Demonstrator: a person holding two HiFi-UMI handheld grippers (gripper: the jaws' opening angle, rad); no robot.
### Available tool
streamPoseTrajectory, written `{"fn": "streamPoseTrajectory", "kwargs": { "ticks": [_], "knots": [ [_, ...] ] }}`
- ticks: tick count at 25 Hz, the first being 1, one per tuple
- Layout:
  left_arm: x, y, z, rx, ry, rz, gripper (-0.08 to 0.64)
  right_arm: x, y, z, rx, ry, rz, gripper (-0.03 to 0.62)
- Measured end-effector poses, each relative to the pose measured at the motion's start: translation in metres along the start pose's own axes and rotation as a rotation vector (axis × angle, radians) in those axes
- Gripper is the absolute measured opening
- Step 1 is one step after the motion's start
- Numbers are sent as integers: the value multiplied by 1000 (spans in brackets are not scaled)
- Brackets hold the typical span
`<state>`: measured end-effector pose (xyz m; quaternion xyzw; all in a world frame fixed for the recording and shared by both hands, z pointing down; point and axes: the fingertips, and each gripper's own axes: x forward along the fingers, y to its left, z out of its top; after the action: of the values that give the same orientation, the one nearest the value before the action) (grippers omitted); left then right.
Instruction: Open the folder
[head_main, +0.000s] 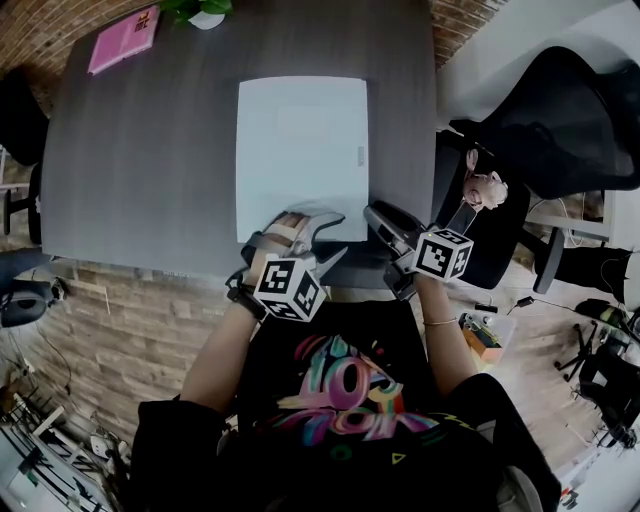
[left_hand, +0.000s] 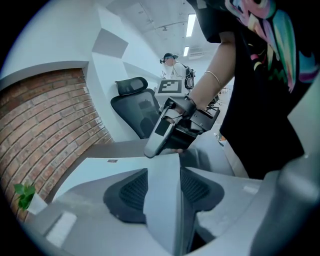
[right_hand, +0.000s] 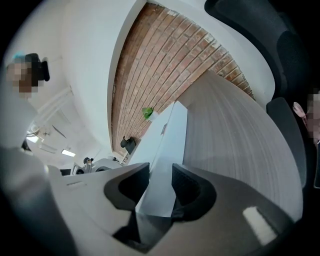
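My left gripper (left_hand: 162, 187) clamps the folder (head_main: 300, 150) at its near edge (sheet pinched between both pads). My right gripper (right_hand: 161, 182) grips its near right corner.

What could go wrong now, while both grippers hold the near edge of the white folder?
1. The left gripper may pinch both covers of the folder, so lifting raises it whole instead of opening it.
2. The folder lies at the near edge of the table; a pull by the right gripper might drag it off.
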<state>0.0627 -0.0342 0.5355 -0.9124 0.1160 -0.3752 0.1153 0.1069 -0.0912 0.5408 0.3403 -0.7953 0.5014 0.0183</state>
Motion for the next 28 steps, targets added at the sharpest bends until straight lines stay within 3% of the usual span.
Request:
{"fn": "streamPoseTrajectory", "kwargs": {
  "ticks": [5, 12, 21, 25, 28],
  "knots": [
    [-2, -5, 0, -9, 0, -20, 164, 1, -1, -1, 31, 7, 18, 146],
    [-8, -4, 5, 17, -21, -8, 164, -1, -2, -1, 40, 17, 25, 146],
    [-16, -3, 11, -4, -52, -29, 126, 0, -3, -2, 48, 22, 31, 147],
    [-17, -11, 14, 12, -53, -32, 46, 0, -2, -2, 35, 27, 32, 147],
    [-18, -11, 15, -8, -61, -18, 37, 0, -2, -1, 34, 27, 33, 147]
  ]
}}
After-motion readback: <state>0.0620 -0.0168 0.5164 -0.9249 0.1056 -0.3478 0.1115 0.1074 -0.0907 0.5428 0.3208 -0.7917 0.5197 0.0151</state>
